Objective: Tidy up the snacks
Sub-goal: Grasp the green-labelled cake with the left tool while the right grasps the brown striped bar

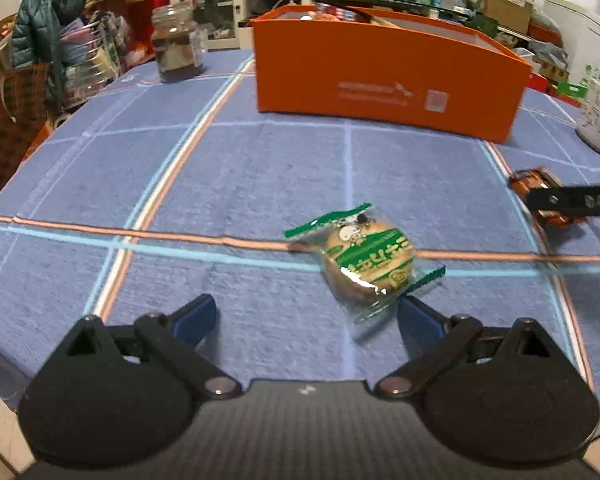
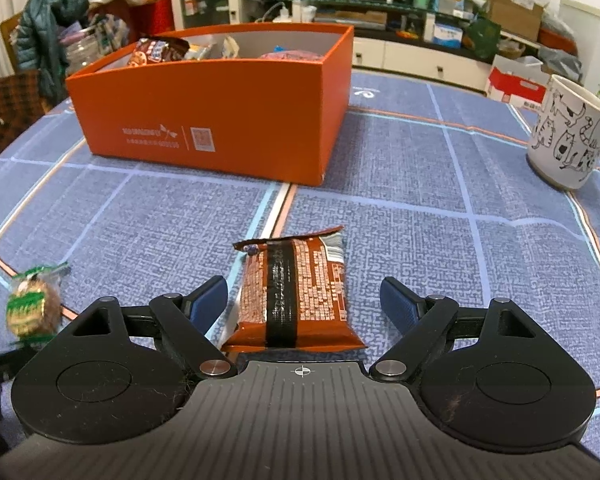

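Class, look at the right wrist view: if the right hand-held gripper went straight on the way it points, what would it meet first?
Most likely the brown snack packet, which lies on the blue tablecloth between the open fingers of the right hand-held gripper. The orange box stands well beyond it; exact depth is hard to judge.

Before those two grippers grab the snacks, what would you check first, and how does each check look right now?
1. Right gripper open: ok.
2. Brown snack pack lies between its fingers: ok.
3. Left gripper open: ok.
4. Green-wrapped cookie centred between the left fingers: not ok, it sits toward the right finger.
5. Orange box open with room inside: ok, though it already holds several packs.
6. Cat mug clear of the path to the box: ok, it stands off to the right.
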Action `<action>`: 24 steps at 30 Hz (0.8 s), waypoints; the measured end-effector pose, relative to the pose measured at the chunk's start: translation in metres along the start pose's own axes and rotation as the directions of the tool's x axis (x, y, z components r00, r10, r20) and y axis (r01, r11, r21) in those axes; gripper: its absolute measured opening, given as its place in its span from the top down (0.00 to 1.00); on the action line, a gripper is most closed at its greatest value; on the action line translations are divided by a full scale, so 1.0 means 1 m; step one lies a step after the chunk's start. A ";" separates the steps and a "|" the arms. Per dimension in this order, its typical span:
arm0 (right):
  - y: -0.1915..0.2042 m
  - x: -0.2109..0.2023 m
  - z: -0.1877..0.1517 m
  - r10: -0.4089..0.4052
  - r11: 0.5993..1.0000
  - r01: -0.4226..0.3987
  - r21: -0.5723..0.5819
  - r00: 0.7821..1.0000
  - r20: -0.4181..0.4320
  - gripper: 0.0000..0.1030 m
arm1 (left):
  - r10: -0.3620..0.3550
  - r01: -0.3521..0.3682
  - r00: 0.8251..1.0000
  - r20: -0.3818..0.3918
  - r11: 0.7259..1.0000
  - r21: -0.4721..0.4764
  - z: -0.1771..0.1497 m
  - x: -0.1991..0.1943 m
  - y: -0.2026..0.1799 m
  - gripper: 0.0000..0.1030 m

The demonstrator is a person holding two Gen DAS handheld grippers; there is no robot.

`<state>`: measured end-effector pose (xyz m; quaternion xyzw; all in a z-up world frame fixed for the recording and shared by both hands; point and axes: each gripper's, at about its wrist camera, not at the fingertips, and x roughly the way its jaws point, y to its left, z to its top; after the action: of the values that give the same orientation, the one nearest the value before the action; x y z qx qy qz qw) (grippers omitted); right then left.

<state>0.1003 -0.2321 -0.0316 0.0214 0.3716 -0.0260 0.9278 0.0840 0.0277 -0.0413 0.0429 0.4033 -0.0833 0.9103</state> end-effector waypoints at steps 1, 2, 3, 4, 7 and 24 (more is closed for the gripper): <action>0.001 0.000 0.000 -0.001 1.000 0.001 -0.003 1.000 0.003 0.26 | 0.005 -0.005 1.000 0.001 1.000 -0.002 0.003 0.002 0.003 0.05; 0.003 0.001 0.000 -0.002 1.000 0.002 -0.007 1.000 0.002 0.26 | 0.017 -0.017 1.000 0.002 1.000 -0.002 0.005 0.004 0.005 0.05; 0.004 0.002 0.000 -0.003 1.000 0.003 -0.012 1.000 -0.001 0.26 | 0.030 -0.030 1.000 0.000 1.000 -0.007 0.008 0.006 0.009 0.05; 0.006 0.003 -0.001 -0.004 1.000 0.004 -0.019 1.000 -0.005 0.26 | 0.036 -0.036 0.999 -0.006 0.999 -0.012 0.010 0.008 0.013 0.05; 0.008 0.005 -0.002 -0.004 0.999 0.004 -0.033 1.000 -0.010 0.26 | 0.056 -0.056 0.998 0.002 0.997 -0.049 0.013 0.007 0.024 0.05; 0.006 0.018 0.001 -0.023 1.000 0.023 -0.005 1.000 -0.018 0.24 | 0.045 -0.045 0.999 0.003 0.997 -0.055 0.047 0.027 -0.004 0.05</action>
<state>0.1144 -0.2266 -0.0427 0.0153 0.3804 -0.0354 0.9240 0.1351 0.0134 -0.0295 0.0268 0.4024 -0.0518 0.9136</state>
